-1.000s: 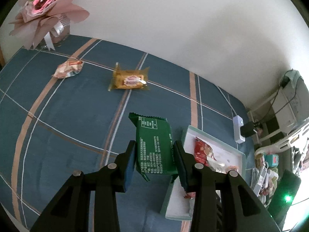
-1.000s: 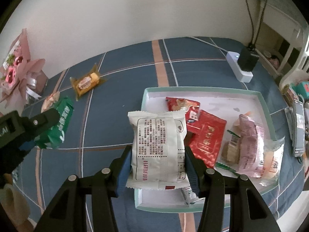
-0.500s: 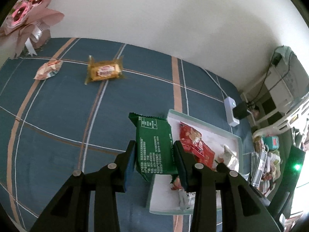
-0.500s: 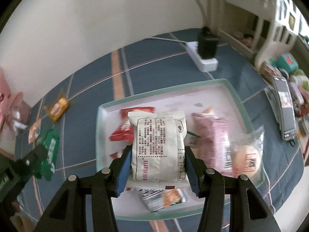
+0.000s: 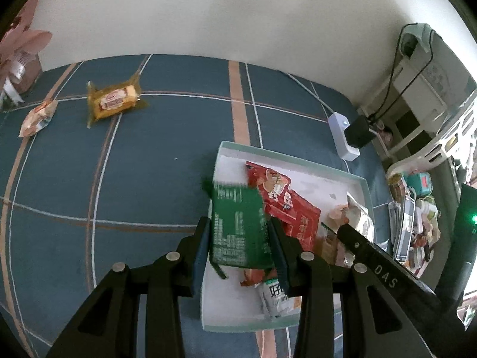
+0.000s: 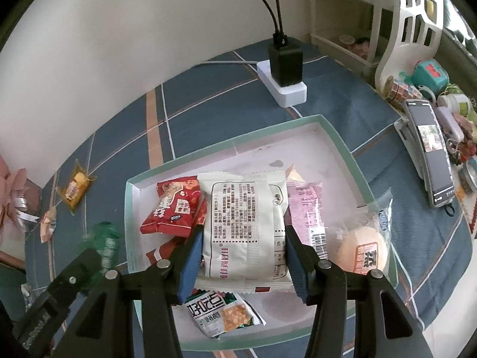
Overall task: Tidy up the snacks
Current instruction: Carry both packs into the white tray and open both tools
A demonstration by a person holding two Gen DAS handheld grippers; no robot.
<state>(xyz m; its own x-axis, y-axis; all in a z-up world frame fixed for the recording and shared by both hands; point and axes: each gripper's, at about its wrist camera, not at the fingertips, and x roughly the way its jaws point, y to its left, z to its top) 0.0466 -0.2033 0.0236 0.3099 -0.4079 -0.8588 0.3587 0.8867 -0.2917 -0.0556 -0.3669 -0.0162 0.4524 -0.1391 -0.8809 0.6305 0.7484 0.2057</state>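
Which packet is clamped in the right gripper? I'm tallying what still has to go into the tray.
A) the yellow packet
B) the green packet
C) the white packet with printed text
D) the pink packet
C: in the right wrist view the right gripper has its blue pads pressed on both sides of the white packet, held above the tray; the green packet is in the left gripper.

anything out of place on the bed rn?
Two snacks lie loose on the blanket, far from the tray: the yellow packet and a small pale wrapper. A clear bun bag overhangs the tray's right rim.
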